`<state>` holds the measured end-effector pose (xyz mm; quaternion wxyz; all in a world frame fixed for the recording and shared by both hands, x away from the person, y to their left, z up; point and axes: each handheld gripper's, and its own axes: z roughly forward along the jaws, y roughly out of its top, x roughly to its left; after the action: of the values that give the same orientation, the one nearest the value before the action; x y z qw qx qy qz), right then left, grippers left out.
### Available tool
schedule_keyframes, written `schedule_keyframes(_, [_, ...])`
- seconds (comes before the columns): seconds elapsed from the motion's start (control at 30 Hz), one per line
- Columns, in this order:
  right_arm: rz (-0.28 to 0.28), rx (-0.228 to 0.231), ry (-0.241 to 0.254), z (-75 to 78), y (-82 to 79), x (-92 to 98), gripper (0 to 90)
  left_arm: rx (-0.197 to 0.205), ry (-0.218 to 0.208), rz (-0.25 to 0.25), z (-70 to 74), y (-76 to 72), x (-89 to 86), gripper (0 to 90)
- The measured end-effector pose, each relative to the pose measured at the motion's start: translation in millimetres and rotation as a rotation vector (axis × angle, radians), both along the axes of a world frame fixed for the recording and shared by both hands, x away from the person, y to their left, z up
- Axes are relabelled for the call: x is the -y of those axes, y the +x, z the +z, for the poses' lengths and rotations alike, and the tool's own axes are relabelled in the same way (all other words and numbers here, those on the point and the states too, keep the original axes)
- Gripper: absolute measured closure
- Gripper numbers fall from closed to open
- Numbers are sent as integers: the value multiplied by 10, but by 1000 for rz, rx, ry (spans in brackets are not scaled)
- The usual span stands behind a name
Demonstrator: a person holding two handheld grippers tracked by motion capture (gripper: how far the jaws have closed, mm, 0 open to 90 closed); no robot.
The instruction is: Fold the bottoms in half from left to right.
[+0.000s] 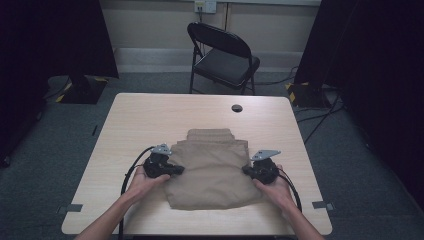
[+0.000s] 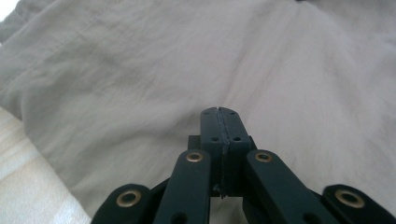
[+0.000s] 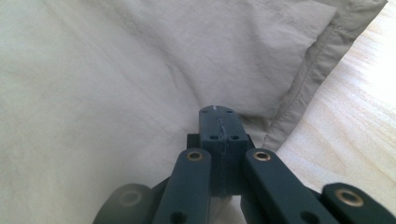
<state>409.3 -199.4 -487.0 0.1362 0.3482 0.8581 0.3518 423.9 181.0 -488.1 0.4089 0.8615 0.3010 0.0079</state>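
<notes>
A folded tan garment (image 1: 212,170) lies on the near middle of a light wooden table (image 1: 150,115). The left gripper (image 1: 176,170) rests at its left edge, the right gripper (image 1: 246,170) at its right edge, both with jaws closed, pinching nothing visible

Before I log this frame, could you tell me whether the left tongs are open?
No, in the left gripper view the left tongs stand closed, jaws pressed flat together over the tan folded cloth.
</notes>
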Motion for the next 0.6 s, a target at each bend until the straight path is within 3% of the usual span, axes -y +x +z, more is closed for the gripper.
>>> schedule_keyframes(0.13, [-7,4,5,38,-31,3,798,12,41,6,-25,-5,58,900])
schedule_keyframes(0.2, [21,22,60,134,-108,6,790,9,43,6,-23,-1,64,900])
schedule_keyframes(0.27, [80,26,141,237,-229,-16,778,4,43,17,-23,27,52,900])
schedule_keyframes(0.3, [113,23,157,266,-293,-39,779,8,45,21,-22,37,46,900])
schedule_keyframes(0.4, [190,33,157,309,-489,-83,790,-1,28,36,-33,62,15,900])
schedule_keyframes(0.5, [225,26,142,298,-611,-77,763,-1,30,35,-32,60,12,900])
schedule_keyframes(0.6, [264,1,109,228,-760,0,647,-3,29,35,-32,63,10,900])
